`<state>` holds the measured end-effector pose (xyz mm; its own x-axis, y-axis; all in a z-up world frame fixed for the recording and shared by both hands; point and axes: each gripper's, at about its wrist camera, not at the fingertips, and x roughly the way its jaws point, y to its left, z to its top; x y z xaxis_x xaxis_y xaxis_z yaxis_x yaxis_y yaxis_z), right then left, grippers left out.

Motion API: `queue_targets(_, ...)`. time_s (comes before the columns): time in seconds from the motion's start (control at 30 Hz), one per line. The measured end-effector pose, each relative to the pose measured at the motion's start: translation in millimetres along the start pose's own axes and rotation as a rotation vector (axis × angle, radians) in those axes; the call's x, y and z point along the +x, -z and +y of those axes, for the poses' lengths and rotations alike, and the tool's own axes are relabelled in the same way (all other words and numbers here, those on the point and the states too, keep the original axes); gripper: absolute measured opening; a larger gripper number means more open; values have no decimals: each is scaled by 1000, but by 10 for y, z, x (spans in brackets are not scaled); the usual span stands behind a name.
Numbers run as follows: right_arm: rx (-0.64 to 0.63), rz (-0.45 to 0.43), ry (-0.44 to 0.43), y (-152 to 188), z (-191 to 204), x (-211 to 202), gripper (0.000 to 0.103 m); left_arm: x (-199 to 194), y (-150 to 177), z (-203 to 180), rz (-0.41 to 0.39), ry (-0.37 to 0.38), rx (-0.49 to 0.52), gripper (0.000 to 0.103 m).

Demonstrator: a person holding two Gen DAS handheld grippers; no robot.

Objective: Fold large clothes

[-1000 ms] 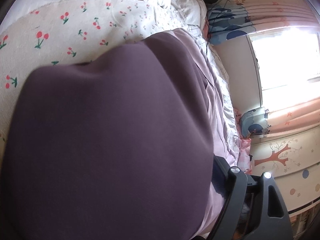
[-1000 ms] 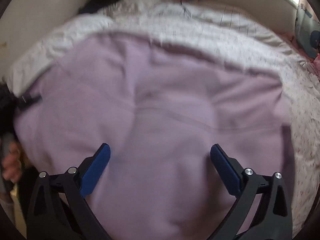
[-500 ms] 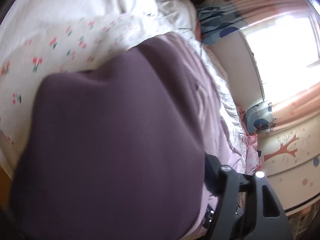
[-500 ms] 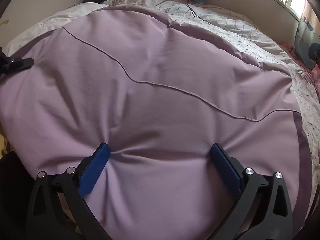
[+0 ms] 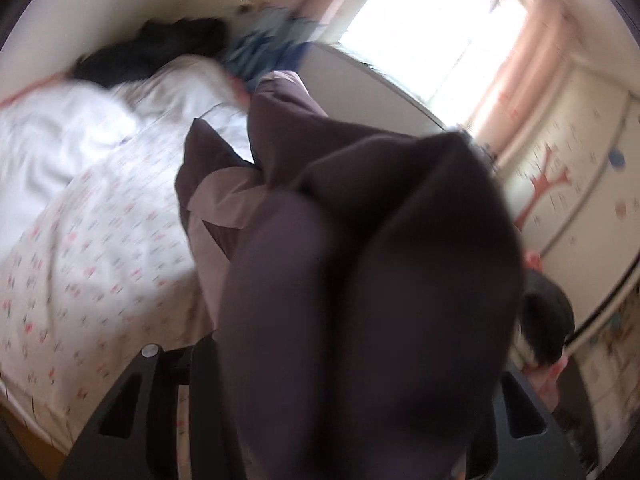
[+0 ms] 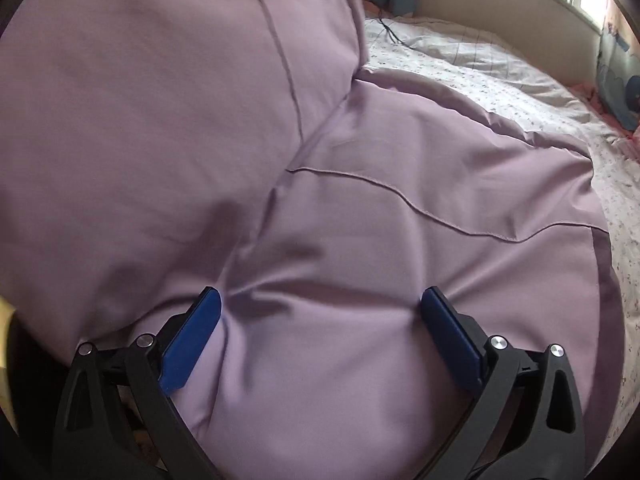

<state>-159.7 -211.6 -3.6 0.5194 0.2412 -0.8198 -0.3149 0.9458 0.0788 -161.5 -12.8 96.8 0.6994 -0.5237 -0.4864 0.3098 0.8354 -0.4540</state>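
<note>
Purple garment (image 6: 360,200): large, pale lilac with a darker band at one edge, spread over my bed (image 5: 100,240); one portion raised and draped close over my left lens, blurred and dark. Bed cover: white, small red floral print, at the left of the left view. Dark clothing (image 5: 152,52): heaped at the bed's far end by the wall. Left tongs (image 5: 360,420): mostly buried under the lifted cloth, black frame showing either side; jaws have just been closing with the cloth bunched between them, though I cannot tell whether the pads actually pinch it. Window (image 5: 432,28): bright, pink curtain beside it, at right. Right tongs (image 6: 320,320): spread wide, blue pads (image 6: 192,340) resting on the garment's surface, fabric puckered between them, nothing pinched. Blue cushion (image 6: 620,80): far right edge of the bed.
</note>
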Motion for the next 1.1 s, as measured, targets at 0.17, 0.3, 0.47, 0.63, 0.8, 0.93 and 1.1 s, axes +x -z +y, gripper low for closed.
queue_targets(0.17,194,-182,-175,268,-775,-893,97,274,66,-653,22,-8,172,45)
queue_targets(0.3,537,-268,-392,696,-1913,-1215,97,544,225,-1199,52,8,302,44)
queue_targets(0.47,702,-398,-384,825,-2828,-1732,97,1068,691,-1944,134,13,526,44)
queue_targets(0.63,498,-323,-244,-23,-2833,-1993,97,1609,1375,-2564,204,-44,795,45)
queue_targets(0.8,249,-38,-126,-776,-2314,-1359,97,1613,1394,-2623,215,-77,832,48)
queue_targets(0.93,119,156,89,-804,-2086,-675,97,1407,1416,-2542,254,-48,872,55)
queue_targets(1.1,185,166,103,-567,-2260,-523,96,894,1106,-2233,368,134,752,56)
